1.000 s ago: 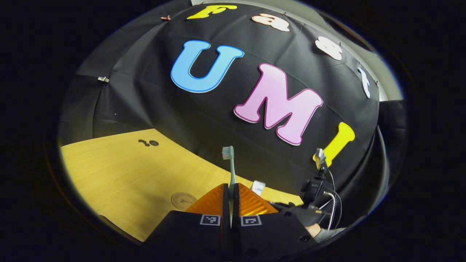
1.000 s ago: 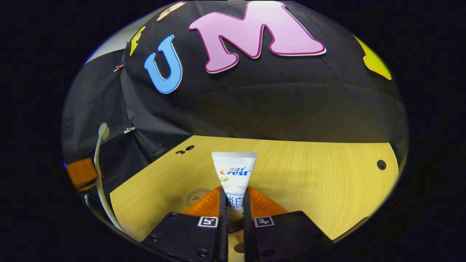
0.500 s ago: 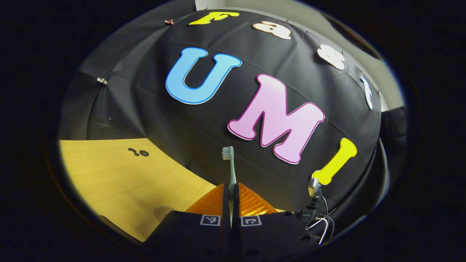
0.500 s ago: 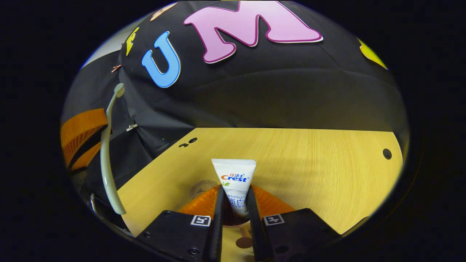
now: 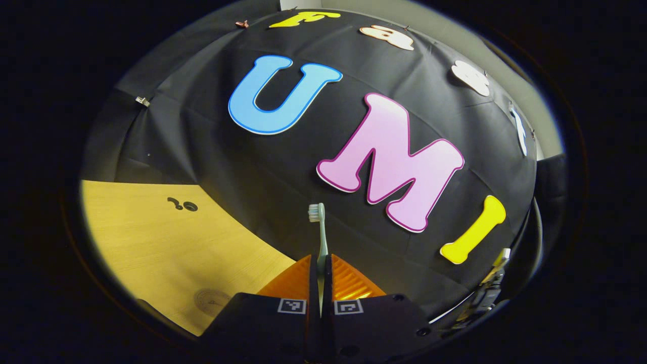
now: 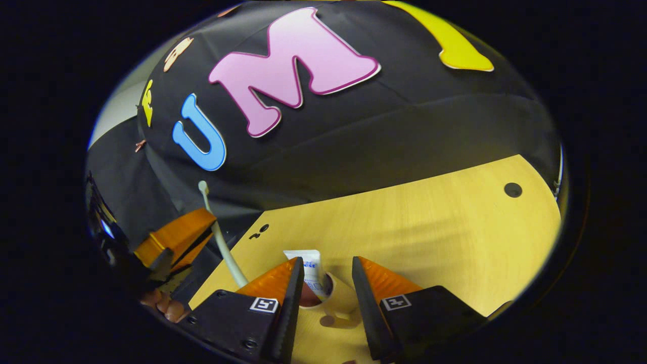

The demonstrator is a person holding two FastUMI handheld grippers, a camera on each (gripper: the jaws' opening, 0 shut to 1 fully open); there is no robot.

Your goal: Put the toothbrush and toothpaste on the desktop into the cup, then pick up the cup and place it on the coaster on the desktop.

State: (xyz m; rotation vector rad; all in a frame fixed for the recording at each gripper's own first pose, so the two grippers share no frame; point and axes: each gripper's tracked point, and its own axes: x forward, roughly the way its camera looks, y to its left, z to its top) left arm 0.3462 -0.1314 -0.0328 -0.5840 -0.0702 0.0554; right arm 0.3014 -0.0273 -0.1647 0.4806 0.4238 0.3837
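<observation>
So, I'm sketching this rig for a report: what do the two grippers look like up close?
Both have a black body carrying two small square black-and-white markers near the finger bases. The left gripper and right gripper each have two wedge-shaped, ribbed fingers tapering forward. In the left gripper view, cables hang off the other gripper's hardware at the lower right edge.

The pale green toothbrush [image 5: 320,237] stands upright, bristles up, clamped in the left tool [image 5: 320,283]. The white toothpaste [image 6: 309,270] tube sits tilted inside the cup [image 6: 323,293]. The round coaster [image 5: 211,302] lies flat near the tabletop's [image 5: 162,242] front edge.
</observation>
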